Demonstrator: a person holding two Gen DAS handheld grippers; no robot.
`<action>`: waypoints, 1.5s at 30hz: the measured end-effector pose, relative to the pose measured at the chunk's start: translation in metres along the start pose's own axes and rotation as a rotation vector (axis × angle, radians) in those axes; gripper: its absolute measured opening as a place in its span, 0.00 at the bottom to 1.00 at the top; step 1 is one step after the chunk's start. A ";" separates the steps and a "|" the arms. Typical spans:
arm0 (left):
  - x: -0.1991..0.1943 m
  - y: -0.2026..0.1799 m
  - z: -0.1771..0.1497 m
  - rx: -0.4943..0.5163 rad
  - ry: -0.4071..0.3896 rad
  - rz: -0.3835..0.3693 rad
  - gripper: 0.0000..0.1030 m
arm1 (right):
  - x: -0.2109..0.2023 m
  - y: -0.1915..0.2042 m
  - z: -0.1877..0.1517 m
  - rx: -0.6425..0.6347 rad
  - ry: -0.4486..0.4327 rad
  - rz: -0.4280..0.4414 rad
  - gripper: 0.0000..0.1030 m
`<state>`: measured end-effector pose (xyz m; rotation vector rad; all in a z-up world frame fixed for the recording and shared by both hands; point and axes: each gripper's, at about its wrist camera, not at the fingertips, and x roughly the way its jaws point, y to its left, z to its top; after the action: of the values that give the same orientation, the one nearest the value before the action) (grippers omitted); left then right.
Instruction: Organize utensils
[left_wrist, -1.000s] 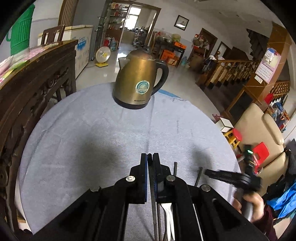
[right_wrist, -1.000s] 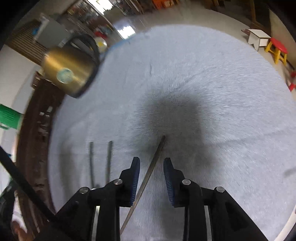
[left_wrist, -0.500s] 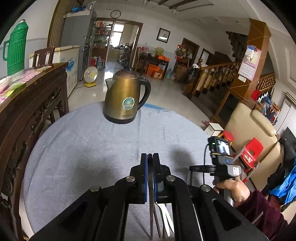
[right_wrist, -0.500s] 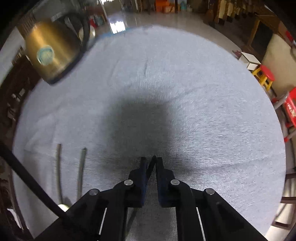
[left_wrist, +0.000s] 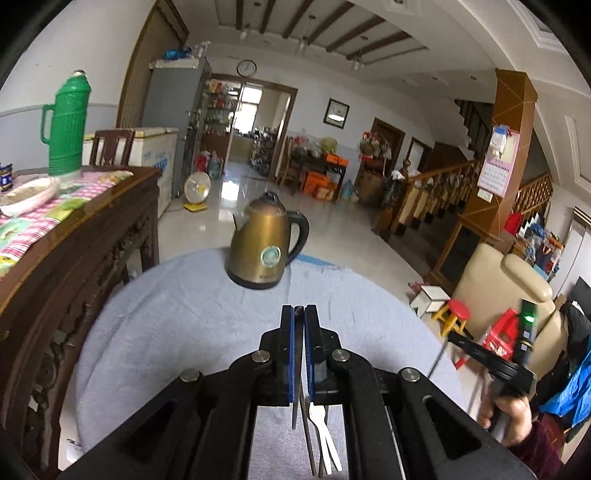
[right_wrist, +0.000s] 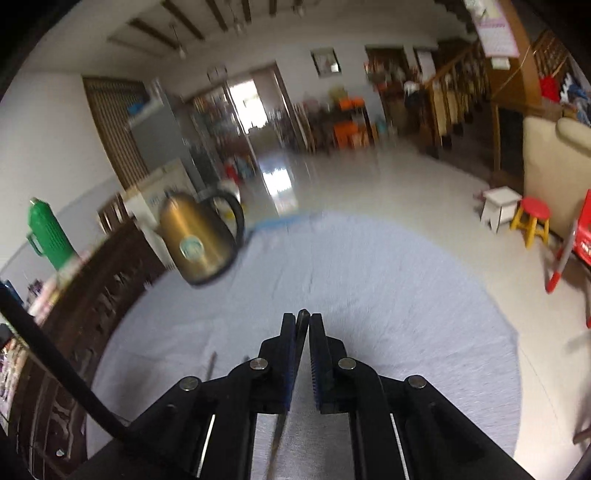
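My left gripper (left_wrist: 299, 314) is shut on the thin handle of a metal utensil (left_wrist: 294, 406), which hangs down between the blue pads above the grey tablecloth (left_wrist: 177, 317). Under it a fork (left_wrist: 325, 432) lies on the cloth beside another slim utensil (left_wrist: 309, 446). My right gripper (right_wrist: 303, 320) is shut on a second thin metal utensil (right_wrist: 277, 439), held off the cloth (right_wrist: 406, 295). In the left wrist view, that right gripper (left_wrist: 452, 336) sits at the right in a hand, with its utensil (left_wrist: 436, 363) hanging down. Two more handles (right_wrist: 211, 365) lie on the cloth to its left.
A brass electric kettle (left_wrist: 264, 251) stands at the table's far side. A dark carved wooden sideboard (left_wrist: 74, 258) with a green thermos (left_wrist: 64, 125) borders the table on the left. An armchair (left_wrist: 498, 291), red and yellow stools (left_wrist: 456, 314) and open floor lie to the right.
The right gripper's jaws shut on the utensil that lay between them and lifted it off the cloth. Both grippers rose and tipped up, so more of the room shows.
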<state>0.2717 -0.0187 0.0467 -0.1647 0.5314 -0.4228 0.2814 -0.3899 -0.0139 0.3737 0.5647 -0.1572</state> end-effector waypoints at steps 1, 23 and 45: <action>-0.005 0.000 0.002 0.000 -0.012 0.006 0.05 | -0.010 0.000 0.000 -0.003 -0.026 -0.002 0.07; -0.138 -0.012 0.024 0.012 -0.240 0.045 0.05 | -0.232 0.044 0.001 -0.162 -0.411 0.054 0.06; -0.167 -0.074 0.000 0.094 -0.212 -0.133 0.05 | -0.280 0.147 -0.029 -0.307 -0.377 0.283 0.06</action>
<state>0.1160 -0.0135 0.1423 -0.1525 0.2923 -0.5520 0.0699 -0.2309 0.1619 0.1158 0.1539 0.1308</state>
